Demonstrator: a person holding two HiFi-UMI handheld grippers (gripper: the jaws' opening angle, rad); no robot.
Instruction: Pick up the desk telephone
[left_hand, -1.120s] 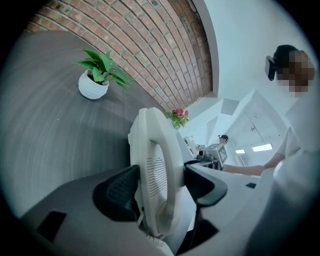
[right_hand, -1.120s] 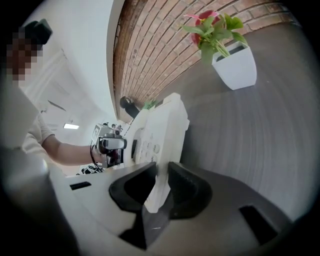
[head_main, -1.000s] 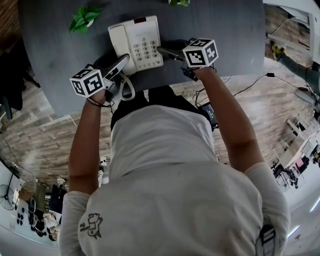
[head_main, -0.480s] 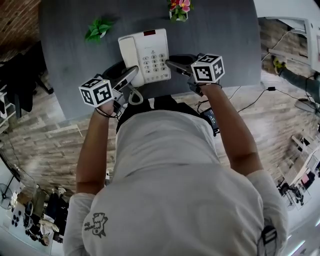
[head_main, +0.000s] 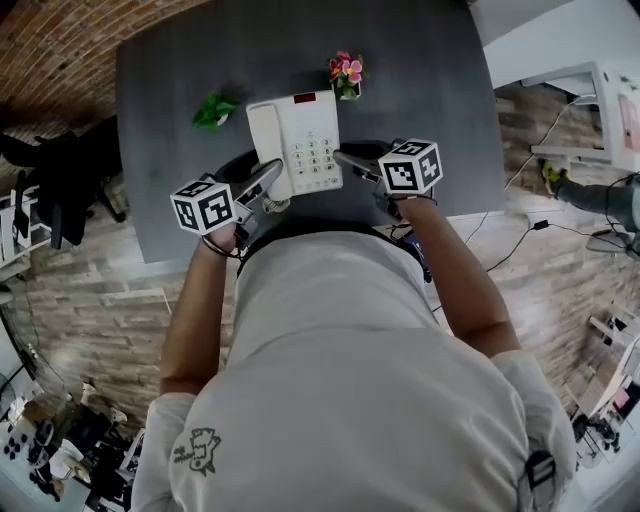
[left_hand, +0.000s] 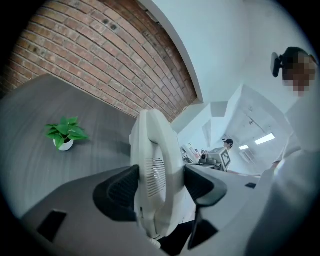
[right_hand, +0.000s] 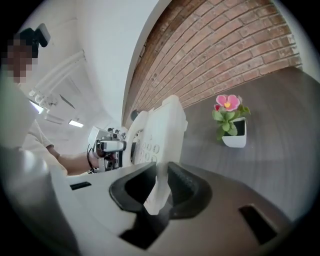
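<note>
Left hand-held gripper (left_hand: 160, 186) clamping desk telephone (head_main: 300, 140), right hand-held gripper (right_hand: 161, 187) pinching its edge, underside hidden

Left gripper (head_main: 268, 178) and right gripper (head_main: 343, 157) seemingly clamp the telephone (head_main: 298, 140).

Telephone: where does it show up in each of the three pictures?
Head view: telephone, upper centre, above the table.
Left gripper view: telephone, lower centre, edge-on between the jaws.
Right gripper view: telephone, centre, gripped by the jaws.
Shared landmark: the brick wall.
</note>
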